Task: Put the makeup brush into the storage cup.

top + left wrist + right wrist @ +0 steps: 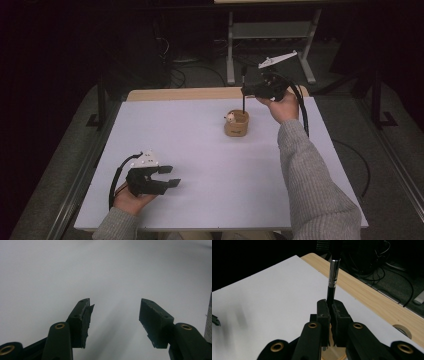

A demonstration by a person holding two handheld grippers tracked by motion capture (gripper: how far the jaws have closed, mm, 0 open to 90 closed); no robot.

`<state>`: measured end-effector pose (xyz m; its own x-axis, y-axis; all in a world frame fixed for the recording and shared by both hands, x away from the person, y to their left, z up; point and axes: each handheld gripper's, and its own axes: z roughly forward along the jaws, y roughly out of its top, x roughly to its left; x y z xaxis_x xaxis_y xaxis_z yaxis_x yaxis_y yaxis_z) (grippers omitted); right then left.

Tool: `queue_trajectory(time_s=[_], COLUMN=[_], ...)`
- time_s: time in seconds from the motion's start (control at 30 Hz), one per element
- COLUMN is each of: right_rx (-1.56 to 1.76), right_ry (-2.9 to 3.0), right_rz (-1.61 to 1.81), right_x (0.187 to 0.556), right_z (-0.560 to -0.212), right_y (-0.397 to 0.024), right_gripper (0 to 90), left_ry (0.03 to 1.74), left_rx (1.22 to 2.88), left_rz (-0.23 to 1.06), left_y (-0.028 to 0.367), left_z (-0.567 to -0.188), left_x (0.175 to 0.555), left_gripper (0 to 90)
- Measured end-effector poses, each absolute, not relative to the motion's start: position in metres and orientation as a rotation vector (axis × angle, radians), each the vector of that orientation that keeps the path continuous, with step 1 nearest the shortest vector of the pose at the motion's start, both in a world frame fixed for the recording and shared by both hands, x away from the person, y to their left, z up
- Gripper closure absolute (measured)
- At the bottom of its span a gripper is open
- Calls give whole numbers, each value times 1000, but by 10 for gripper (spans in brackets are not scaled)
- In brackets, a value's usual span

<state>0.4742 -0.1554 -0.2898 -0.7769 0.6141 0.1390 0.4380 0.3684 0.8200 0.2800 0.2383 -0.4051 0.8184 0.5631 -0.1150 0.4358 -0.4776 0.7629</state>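
Pen black, silver-banded, upright in right claw.

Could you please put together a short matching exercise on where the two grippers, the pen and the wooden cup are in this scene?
Things:
1. left gripper
2. right gripper
3. pen
4. wooden cup

States:
A. stands on the white table below the pen
B. open, low at the near left
C. shut, raised
D. upright between closed jaws

Pairs: 1-B, 2-C, 3-D, 4-A

No legible text, label, brand, number or sign was observed on any surface in the three views.
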Motion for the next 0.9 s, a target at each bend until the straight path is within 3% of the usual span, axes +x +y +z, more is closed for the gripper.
queue_trajectory(time_s=[0.9], right_rx=[1016], right_ry=[2430], right_rz=[1339], right_x=[485], right_z=[-306], right_y=[-148], right_gripper=[845], left_ry=[729], left_rx=[2142], left_rz=[200], left_y=[241], left_z=[-403], left_x=[280], left_gripper=[414])
